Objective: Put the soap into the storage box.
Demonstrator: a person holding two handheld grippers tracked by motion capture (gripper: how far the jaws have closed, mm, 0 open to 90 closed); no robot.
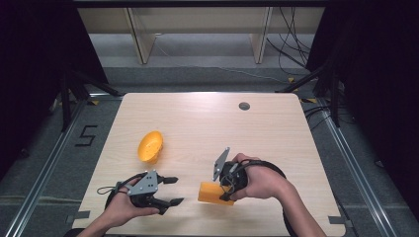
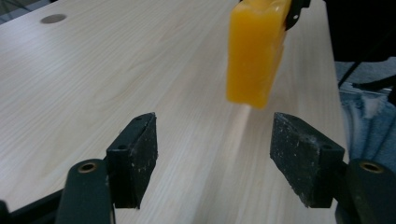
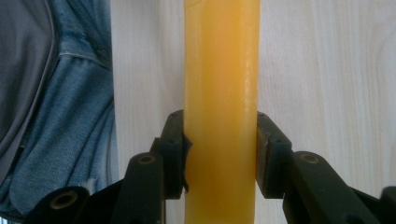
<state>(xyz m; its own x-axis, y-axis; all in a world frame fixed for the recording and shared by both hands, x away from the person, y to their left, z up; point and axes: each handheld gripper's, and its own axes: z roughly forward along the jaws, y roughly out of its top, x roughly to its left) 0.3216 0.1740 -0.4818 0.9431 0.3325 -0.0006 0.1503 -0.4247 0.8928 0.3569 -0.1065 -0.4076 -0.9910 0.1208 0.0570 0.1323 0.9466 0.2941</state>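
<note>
Pale wooden table (image 1: 207, 118) beneath me: my right gripper (image 1: 228, 190) clamps the orange rectangular block (image 1: 215, 193) near the front edge, while my left gripper (image 1: 170, 190) gapes empty beside it.

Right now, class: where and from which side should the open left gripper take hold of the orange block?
Probably the orange block's free end, left bare by the right gripper. Bring the left gripper in from its own side, fingers across the narrow flat faces; they already stand wider than the block.

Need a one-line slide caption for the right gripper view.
Right gripper clamped on an orange block above the light wooden table.
</note>
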